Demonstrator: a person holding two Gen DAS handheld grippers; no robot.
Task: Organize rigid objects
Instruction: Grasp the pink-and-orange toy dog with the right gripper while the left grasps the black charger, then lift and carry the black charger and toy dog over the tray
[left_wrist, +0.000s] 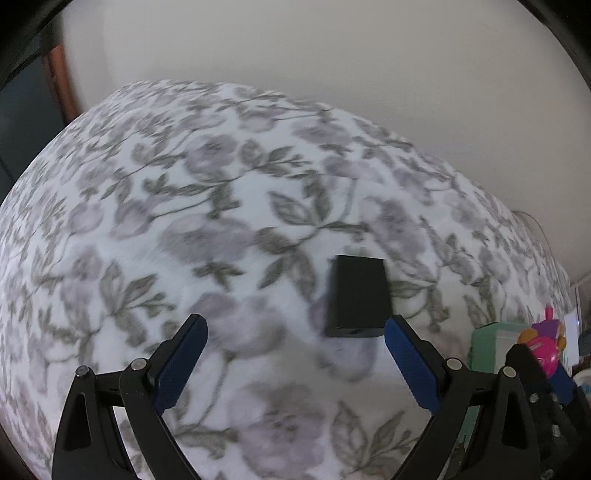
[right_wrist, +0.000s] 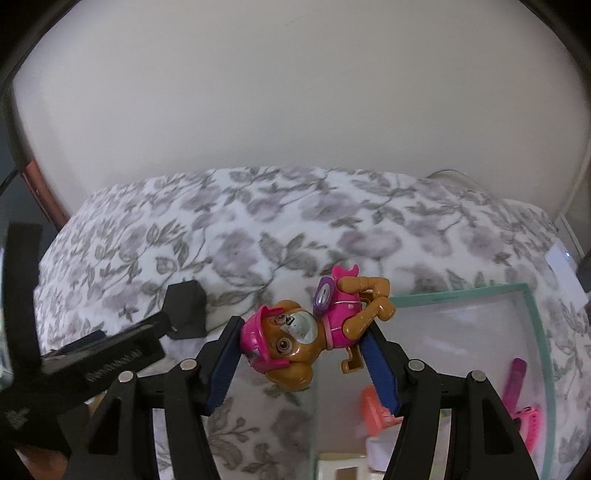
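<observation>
Toy pup figure (right_wrist: 306, 332) lying sideways, being clamped between right gripper (right_wrist: 303, 354) pads above the clear bin (right_wrist: 532, 295), black adapter (left_wrist: 358, 295) resting on the floral bedspread (left_wrist: 184, 221), left gripper (left_wrist: 295, 354) hanging spread apart near it, gripping nothing.

1. Bedspread (left_wrist: 184, 221): soft matt cloth, floral print.
2. Black charger block (left_wrist: 358, 297): matt plastic, smooth faces.
3. Toy dog figure (right_wrist: 306, 332): glossy moulded plastic, pink and brown.
4. Bin (right_wrist: 532, 295): clear smooth plastic walls, mint-green rim.
5. Right gripper (right_wrist: 301, 350): matt black plastic frame, ribbed blue pads (right_wrist: 380, 373), bright metal pins.
6. Left gripper (left_wrist: 295, 358): same finish.
7. Wall (right_wrist: 295, 92): smooth, matt.
</observation>
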